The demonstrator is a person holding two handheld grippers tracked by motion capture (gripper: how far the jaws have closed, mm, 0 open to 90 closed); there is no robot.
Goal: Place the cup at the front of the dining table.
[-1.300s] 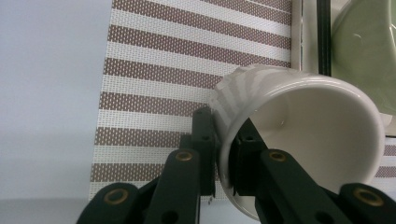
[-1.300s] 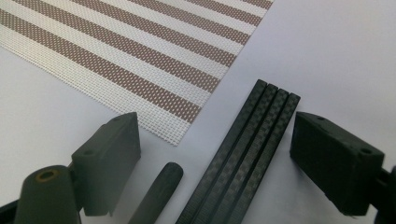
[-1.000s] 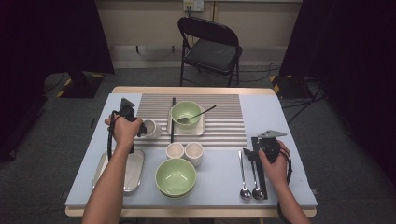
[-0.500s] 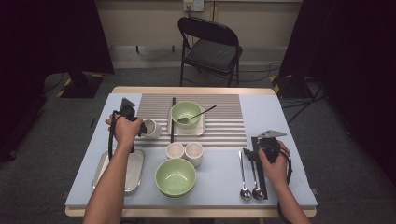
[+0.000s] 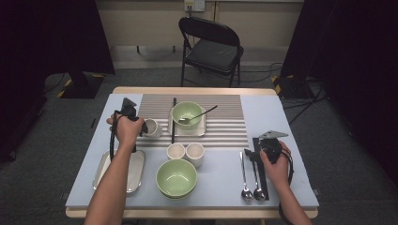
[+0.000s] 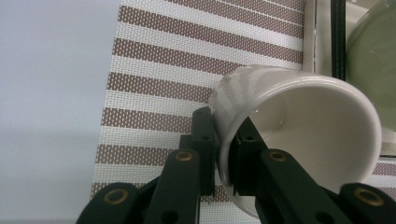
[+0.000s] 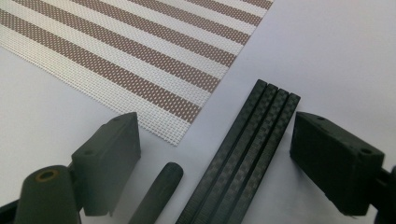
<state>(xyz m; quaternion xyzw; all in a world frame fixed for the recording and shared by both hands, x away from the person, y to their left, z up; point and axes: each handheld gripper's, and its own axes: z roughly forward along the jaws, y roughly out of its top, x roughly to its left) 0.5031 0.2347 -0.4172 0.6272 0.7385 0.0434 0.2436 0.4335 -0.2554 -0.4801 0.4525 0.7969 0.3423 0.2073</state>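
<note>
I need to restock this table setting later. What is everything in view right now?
cup: 1, white, tilted in the left gripper at the mat's left edge
small cups: 2, white, table centre
bowls: 2, green, one near, one on the mat
placemat: 1, striped, far centre
tray: 1, metal, near left
spoons: 2, metal, near right
chopsticks: black, between the right gripper's jaws
chair: 1, black, behind the table
left gripper: shut on the cup's wall
right gripper: open

White cup (image 6: 299, 140) tilted over striped placemat (image 6: 187, 60)
</note>
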